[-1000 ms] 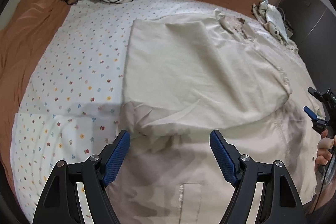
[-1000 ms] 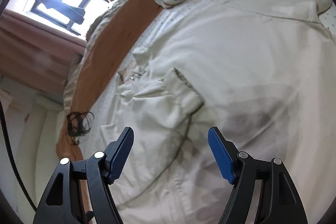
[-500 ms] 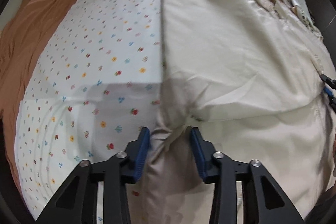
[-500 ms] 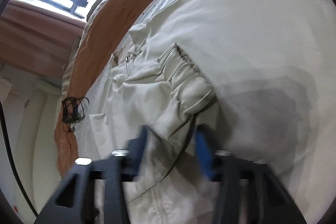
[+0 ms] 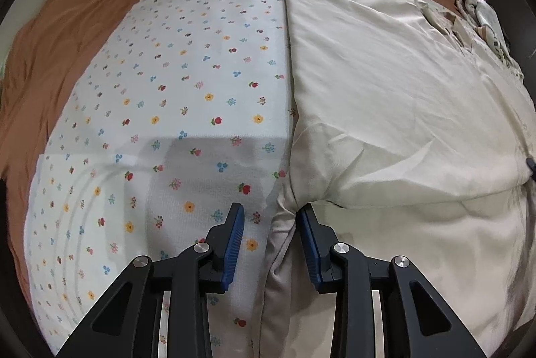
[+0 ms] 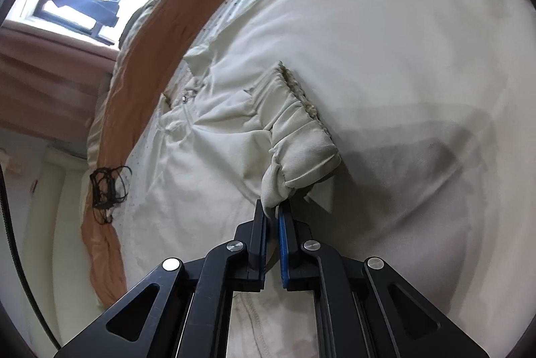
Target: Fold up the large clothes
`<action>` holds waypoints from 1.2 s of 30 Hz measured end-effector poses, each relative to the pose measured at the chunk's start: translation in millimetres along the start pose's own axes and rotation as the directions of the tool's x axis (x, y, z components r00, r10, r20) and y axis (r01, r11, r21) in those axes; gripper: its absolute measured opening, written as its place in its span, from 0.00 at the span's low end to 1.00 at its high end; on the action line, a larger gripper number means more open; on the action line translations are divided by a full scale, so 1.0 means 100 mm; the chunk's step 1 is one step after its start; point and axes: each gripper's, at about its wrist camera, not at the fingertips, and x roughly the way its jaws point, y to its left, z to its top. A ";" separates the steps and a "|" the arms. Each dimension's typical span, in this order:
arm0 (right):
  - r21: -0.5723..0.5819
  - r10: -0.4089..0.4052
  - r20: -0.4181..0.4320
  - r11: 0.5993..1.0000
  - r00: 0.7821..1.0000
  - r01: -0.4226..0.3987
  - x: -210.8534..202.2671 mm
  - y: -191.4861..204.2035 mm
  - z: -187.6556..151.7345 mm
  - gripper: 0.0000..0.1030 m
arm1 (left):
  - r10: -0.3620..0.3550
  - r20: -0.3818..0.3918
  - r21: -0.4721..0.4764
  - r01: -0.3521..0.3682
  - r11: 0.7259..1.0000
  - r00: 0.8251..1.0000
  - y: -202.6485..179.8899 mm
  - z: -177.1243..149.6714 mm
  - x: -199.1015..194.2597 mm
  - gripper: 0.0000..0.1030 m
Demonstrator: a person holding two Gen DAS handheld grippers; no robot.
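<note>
Currently my right gripper [image 6: 274,213] is clamped on the jacket [image 5: 385,96] cuff [image 6: 301,153]; left gripper [image 5: 270,224] jaws closing, hem barely inside (may slip out, one-sided lift).

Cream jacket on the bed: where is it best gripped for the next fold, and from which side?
Grip the cream jacket at its near corners, coming down from above at the bed's near edge. The left gripper, closing, has the bunched side edge between its fingers; the right gripper is shut on the gathered cuff. Raised bunches there let fingers pinch without digging into the flowered sheet.
</note>
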 end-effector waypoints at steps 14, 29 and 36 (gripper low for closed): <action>-0.020 0.019 0.000 1.000 1.000 -0.019 -0.38 0.05 0.02 0.68 | -0.076 0.078 -0.070 0.082 0.994 0.994 0.02 0.00 -0.78 0.40; -0.194 -0.046 0.100 0.979 0.994 0.064 -1.46 -0.18 -0.09 0.92 | -0.199 0.253 -0.011 0.209 0.978 0.947 -0.34 -0.22 -2.02 0.95; -0.253 -0.089 0.122 0.960 0.989 0.118 -2.03 -0.32 -0.15 0.96 | -0.275 0.300 0.021 0.282 0.959 0.913 -0.57 -0.40 -2.35 0.98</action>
